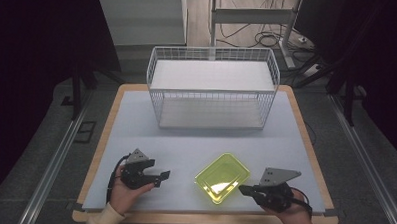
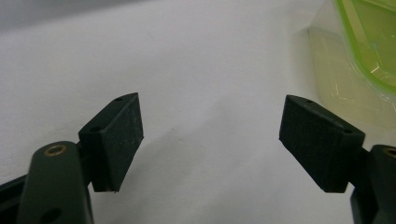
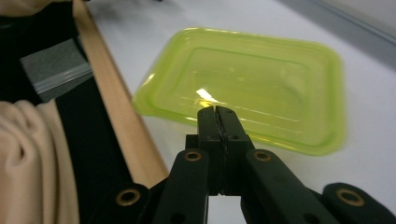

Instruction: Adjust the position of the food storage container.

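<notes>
Yellow-green translucent plastic tray (image 1: pixel 222 177) lay flat and empty on the counter (image 1: pixel 185 141), at the near edge, right of centre, turned at a slant to that edge. Its near right corner pointed toward the right claw (image 1: pixel 243 189).

Right claw: jaws pressed together with nothing between them. In the right gripper view the closed tips (image 3: pixel 218 113) stood just over the tray's near rim (image 3: pixel 243 88); whether they touched it could not be told. From above, the tips sat just beside the tray's near right edge.

Left claw (image 1: pixel 165 175): jaws spread wide, empty, low over bare counter to the left of the tray and apart from it. In the left gripper view one edge of the tray (image 2: pixel 369 51) lay beyond the pad (image 2: pixel 317 140) on that side.

White wire basket (image 1: pixel 212 87) stood at the far middle of the counter, with no things in it, well apart from the tray.

Judgement: step in hand looked like the approach to the tray, no grip made yet. A shut claw cannot take the rim, so the next move calls for the right jaws to spread and close over the thin lip, or for the spread left claw to come in from its side. The shallow, smooth tray may slide when nudged.
</notes>
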Demonstrator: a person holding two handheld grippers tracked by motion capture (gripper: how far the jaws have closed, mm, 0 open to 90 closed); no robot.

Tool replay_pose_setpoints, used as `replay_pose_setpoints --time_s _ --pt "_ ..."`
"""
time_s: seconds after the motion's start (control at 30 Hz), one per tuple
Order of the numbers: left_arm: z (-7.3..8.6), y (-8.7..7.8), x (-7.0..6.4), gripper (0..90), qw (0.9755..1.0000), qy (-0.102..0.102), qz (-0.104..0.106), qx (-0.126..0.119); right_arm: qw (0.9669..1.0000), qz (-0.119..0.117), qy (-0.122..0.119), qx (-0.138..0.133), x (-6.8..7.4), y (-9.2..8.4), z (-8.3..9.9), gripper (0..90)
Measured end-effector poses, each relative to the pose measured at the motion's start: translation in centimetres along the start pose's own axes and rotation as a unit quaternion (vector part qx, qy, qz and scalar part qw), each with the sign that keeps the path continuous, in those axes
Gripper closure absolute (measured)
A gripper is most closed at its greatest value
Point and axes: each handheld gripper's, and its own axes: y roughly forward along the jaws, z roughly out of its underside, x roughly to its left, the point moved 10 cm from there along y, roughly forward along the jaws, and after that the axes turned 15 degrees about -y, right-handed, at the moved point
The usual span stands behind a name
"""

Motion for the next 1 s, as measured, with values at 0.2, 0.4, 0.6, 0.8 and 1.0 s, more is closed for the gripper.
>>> replay_pose_setpoints --time_s 0.2,0.4,0.6,0.8,1.0 --pt "0.0 0.1 0.1 21.4 1.0000 0.000 0.001 0.003 0.9993 -0.029 -0.023 0.006 1.7 1.0 -0.2 89.9" --pt "0.1 0.1 0.1 21.5 1.0000 0.000 0.002 0.003 0.9980 -0.051 -0.033 0.018 2.9 2.3 -0.1 89.9" --pt "0.1 0.1 -0.1 21.5 1.0000 0.002 0.004 0.005 0.9961 -0.067 -0.045 0.036 3.7 3.8 0.0 89.9" --pt "0.1 0.2 -0.1 21.6 1.0000 0.003 0.004 0.005 0.9957 -0.073 -0.044 0.037 3.7 4.1 0.1 90.0" --pt "0.1 0.1 -0.1 21.6 1.0000 0.003 0.003 0.003 0.9958 -0.069 -0.047 0.036 3.7 4.2 0.0 90.0"
